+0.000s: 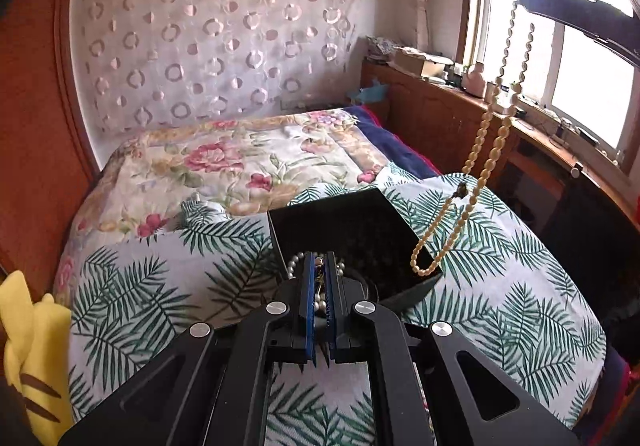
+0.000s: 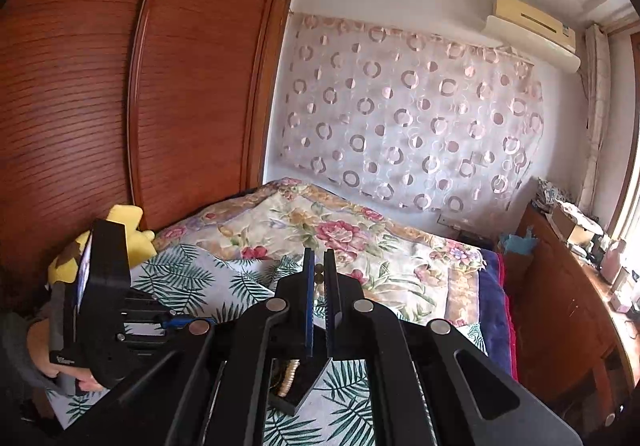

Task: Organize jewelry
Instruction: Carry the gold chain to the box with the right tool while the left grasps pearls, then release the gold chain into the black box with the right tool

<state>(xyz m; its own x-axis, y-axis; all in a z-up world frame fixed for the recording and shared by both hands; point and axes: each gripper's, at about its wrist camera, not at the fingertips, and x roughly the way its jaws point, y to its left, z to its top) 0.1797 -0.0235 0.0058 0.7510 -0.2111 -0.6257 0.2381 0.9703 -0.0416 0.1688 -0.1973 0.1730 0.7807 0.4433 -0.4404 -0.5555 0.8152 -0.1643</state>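
Cream bead necklace [image 1: 486, 150]: hangs from right gripper [image 2: 319, 274], clamped, over black box [image 1: 352, 230].
Left gripper [image 1: 319, 278]: pinches white pearl strand [image 1: 320, 302] at the box.

A bedroom in daylight. A bed [image 1: 240, 166] fills the middle, with a floral quilt [image 2: 340, 230] at the far end and a palm-leaf sheet [image 1: 500, 266] near. Behind it a sheer curtain [image 1: 216, 38] with pink rings covers the far wall. A reddish wooden wardrobe [image 2: 120, 86] stands left. On the right, a bright window [image 1: 560, 46] sits above a cluttered wooden cabinet [image 1: 432, 106]. An air conditioner [image 2: 532, 34] hangs high on the wall.
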